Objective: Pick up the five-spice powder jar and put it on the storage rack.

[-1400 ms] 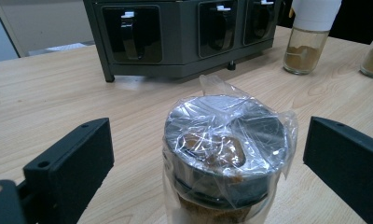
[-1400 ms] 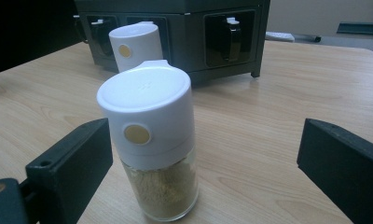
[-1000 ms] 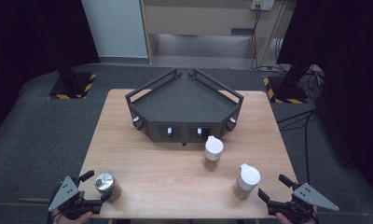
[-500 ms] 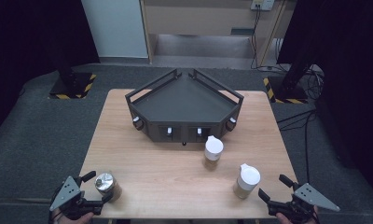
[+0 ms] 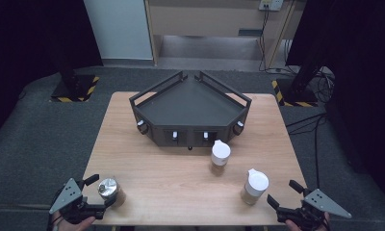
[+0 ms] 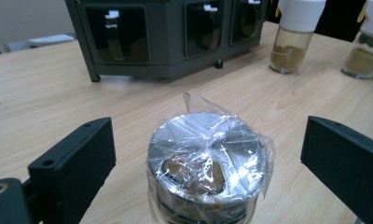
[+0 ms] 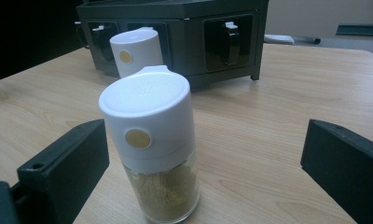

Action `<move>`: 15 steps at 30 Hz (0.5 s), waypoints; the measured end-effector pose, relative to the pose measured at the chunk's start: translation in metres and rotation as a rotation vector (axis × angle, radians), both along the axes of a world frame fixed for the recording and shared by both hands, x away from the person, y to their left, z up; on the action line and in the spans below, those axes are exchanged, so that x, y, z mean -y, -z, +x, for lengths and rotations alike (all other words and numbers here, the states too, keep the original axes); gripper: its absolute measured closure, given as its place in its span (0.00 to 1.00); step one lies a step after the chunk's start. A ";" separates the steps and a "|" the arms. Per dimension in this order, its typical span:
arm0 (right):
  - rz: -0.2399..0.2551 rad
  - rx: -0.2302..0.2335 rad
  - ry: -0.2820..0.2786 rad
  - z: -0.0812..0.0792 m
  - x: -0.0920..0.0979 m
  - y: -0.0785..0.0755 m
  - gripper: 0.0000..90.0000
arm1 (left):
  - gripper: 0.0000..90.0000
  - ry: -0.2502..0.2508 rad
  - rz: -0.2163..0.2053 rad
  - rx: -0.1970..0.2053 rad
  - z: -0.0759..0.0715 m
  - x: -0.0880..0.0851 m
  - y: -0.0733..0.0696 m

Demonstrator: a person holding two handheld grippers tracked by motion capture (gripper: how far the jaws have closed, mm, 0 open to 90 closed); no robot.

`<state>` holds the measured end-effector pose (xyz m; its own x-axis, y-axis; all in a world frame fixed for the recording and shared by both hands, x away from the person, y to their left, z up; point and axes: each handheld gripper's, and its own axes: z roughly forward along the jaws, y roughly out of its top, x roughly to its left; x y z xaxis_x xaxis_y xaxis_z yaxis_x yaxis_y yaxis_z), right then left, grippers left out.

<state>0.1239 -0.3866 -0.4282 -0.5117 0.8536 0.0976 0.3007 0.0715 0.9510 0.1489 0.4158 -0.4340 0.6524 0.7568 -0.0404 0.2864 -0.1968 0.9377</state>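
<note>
A small jar with a metal lid under crinkled plastic wrap stands near the table's front left corner. My left gripper is open, one black jaw on each side of this jar with clear gaps. A glass spice jar with a white cap stands at the front right. My right gripper is open just behind it, and the jar sits ahead of the jaws, toward the left one. A second white-capped jar stands farther in, before the rack.
A dark angular rack with small white-handled drawers takes up the table's back middle. The wooden table has bare room between the jars. Its front edge lies right under both grippers. Dark floor surrounds the table.
</note>
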 end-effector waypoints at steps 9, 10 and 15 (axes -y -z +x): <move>0.001 0.003 0.012 -0.001 -0.003 0.000 0.01 | 0.07 0.057 -0.003 -0.048 0.020 -0.002 -0.008; 0.002 0.004 0.011 -0.001 -0.003 0.000 0.01 | 0.08 0.063 0.001 -0.053 0.022 -0.002 -0.009; 0.006 0.006 0.016 -0.002 -0.003 0.001 0.01 | 0.16 0.083 0.000 -0.075 0.029 -0.004 -0.006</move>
